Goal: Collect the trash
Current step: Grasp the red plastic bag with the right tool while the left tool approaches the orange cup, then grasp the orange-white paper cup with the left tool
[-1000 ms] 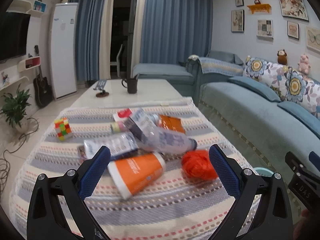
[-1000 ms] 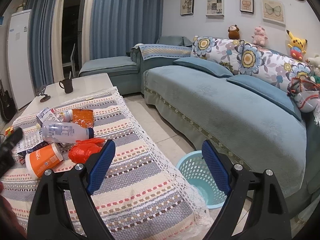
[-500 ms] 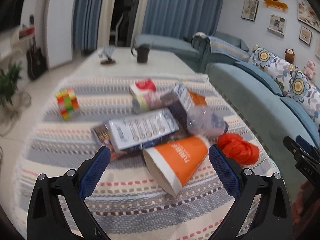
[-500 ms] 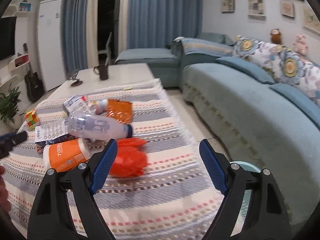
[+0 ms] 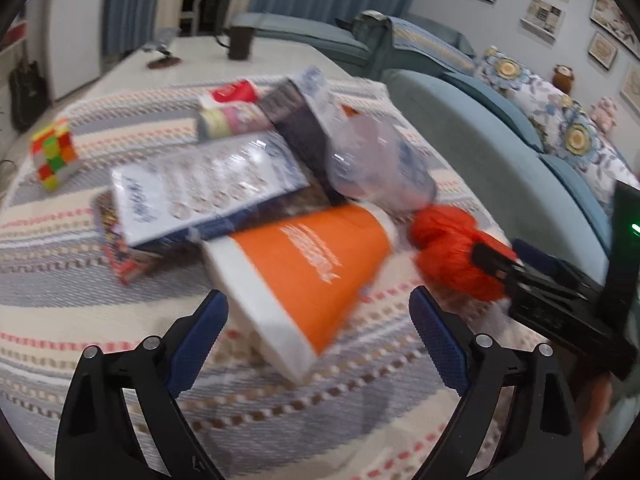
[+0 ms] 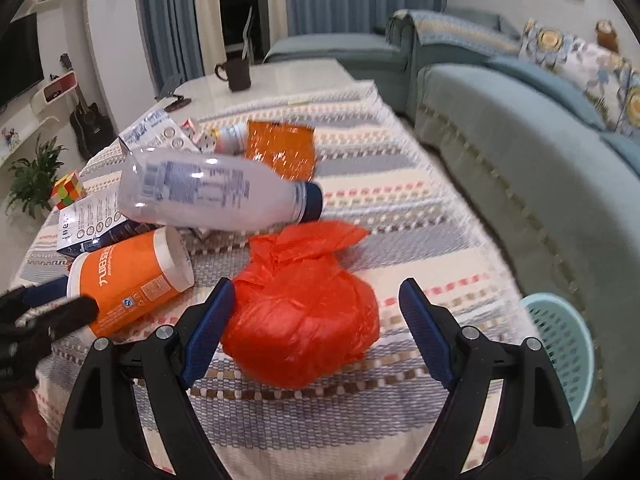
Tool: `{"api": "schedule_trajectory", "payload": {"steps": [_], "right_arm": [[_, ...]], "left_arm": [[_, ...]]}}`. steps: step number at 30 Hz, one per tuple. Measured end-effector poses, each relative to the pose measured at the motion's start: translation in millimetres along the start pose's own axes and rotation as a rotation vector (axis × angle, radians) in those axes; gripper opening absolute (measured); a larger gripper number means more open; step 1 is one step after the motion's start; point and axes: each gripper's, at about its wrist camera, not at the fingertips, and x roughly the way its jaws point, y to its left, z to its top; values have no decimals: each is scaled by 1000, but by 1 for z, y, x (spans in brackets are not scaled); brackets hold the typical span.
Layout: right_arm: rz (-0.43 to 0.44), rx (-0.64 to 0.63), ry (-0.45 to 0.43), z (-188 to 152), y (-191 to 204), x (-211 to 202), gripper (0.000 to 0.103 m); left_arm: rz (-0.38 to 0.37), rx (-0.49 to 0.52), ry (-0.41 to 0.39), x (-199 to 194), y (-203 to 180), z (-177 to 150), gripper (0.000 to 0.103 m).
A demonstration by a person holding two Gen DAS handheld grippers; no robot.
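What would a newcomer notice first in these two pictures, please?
Probably the crumpled orange plastic bag, lying on the striped tablecloth between the open right gripper's fingers. Next, the orange paper cup on its side before the open left gripper, beside a pile of packaging.

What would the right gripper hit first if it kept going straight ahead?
The right gripper, jaws open, would most likely meet the orange plastic bag, which already sits between its fingers on the striped tablecloth. Depth is hard to judge.
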Motion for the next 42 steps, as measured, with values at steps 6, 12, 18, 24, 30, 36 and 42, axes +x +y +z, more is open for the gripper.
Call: {"api": "schedule_trajectory", "payload": {"steps": [6,12,18,24,30,36,42], "right_arm": [[84,49,70,-8,-10,10,72],[70,6,46,-15,-15,-9,38],[28,15,-14,-22,-32,-42,36],[-3,51,-25,-32,-53,-58,36],[0,65,-20,-43,-59,-66,36],[1,68,-9,-52,-62,-69,36],[-20,83,-12,-61,-71,-77,36]], "left_arm": [[-203,21,68,2,-20,-14,89],[-320,98,109,-13,-43,-35,89],[-360,202,76,-50,-52,-43,90],[-232,211,-1,-63,-36,-30,91],[-167,157,112,-7,-4,-7,91],[-208,124,207,31,-9,-22,86],[-152,148,179,29,-40,-31,69]]}}
